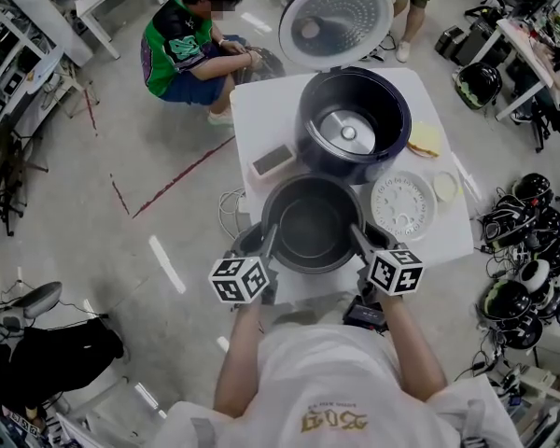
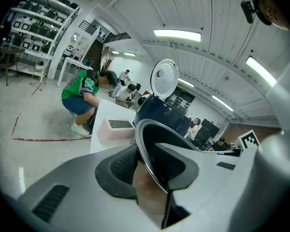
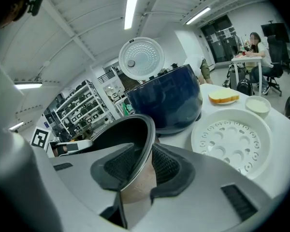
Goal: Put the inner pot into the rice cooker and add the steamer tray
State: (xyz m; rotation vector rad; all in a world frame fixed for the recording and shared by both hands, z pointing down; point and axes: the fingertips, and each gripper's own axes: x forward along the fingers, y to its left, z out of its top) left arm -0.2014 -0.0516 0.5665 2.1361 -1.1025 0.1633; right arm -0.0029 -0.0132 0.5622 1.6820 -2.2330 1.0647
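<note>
The dark inner pot stands on the white table just in front of the open navy rice cooker, whose lid is raised. My left gripper is shut on the pot's left rim, one pad outside the wall and one inside. On the opposite rim, my right gripper grips the same way. The white perforated steamer tray lies flat on the table to the pot's right, and it also shows in the right gripper view as steamer tray beside the cooker.
A pinkish flat box sits left of the cooker. A slice of bread and a small white dish lie at the table's right edge. A person crouches beyond the table's far left corner. Helmets crowd the floor on the right.
</note>
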